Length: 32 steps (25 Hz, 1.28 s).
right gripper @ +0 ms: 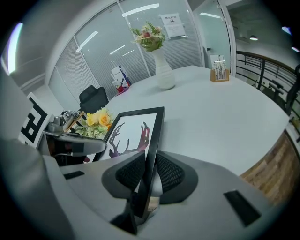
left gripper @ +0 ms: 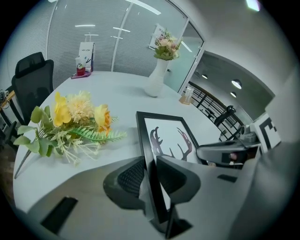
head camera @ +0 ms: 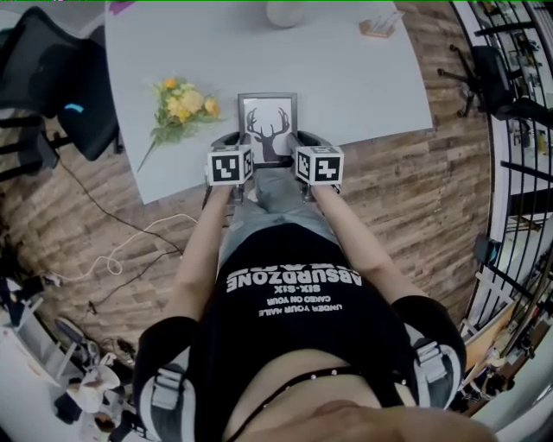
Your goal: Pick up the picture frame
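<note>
A black picture frame (head camera: 268,125) with a deer-antler print is at the near edge of the pale grey table (head camera: 363,78). My left gripper (head camera: 233,142) is shut on the frame's left side and my right gripper (head camera: 304,141) on its right side. In the left gripper view the frame (left gripper: 168,136) stands edge-on between the ribbed pads of the left gripper (left gripper: 151,177), which press on it. In the right gripper view the frame (right gripper: 135,131) is likewise clamped by the right gripper (right gripper: 149,174). The frame's lower edge is hidden behind the grippers.
A yellow flower bouquet (head camera: 180,108) lies just left of the frame. A white vase (head camera: 285,10) and a small wooden holder (head camera: 380,26) stand at the table's far side. Black office chairs (head camera: 52,86) sit to the left, and a railing (head camera: 518,129) runs on the right.
</note>
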Each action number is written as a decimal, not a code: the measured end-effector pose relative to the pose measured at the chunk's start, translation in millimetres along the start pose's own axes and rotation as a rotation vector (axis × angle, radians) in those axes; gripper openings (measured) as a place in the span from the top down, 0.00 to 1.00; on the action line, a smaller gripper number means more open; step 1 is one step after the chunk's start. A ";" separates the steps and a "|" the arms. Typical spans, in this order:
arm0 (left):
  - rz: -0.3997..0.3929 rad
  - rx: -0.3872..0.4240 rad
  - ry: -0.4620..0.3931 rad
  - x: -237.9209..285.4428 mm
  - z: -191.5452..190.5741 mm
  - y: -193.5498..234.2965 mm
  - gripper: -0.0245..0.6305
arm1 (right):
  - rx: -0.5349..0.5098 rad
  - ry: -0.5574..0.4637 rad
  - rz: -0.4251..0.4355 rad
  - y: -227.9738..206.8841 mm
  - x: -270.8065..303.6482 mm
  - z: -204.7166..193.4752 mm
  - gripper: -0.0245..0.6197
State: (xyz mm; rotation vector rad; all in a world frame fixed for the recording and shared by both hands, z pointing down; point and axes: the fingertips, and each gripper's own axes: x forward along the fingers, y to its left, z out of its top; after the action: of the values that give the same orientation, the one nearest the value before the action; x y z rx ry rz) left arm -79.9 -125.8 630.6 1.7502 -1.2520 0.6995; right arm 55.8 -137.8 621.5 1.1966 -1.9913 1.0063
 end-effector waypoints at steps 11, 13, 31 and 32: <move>-0.028 0.002 -0.089 -37.7 21.4 -13.1 0.82 | -0.010 -0.072 0.020 15.5 -38.1 22.2 0.82; -0.034 0.010 -0.119 -49.4 29.3 -18.0 0.82 | -0.021 -0.095 0.018 19.6 -48.6 29.8 0.82; -0.050 0.097 -0.450 -163.0 86.5 -77.9 0.82 | -0.130 -0.399 0.054 47.8 -168.2 92.3 0.82; -0.052 0.100 -0.463 -168.1 87.4 -80.6 0.82 | -0.134 -0.414 0.056 49.5 -174.2 93.4 0.82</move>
State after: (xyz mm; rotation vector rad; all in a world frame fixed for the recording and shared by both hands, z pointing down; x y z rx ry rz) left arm -64.7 -113.5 425.6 2.0958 -1.4877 0.3374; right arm 72.9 -122.9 419.0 1.3642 -2.3777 0.6756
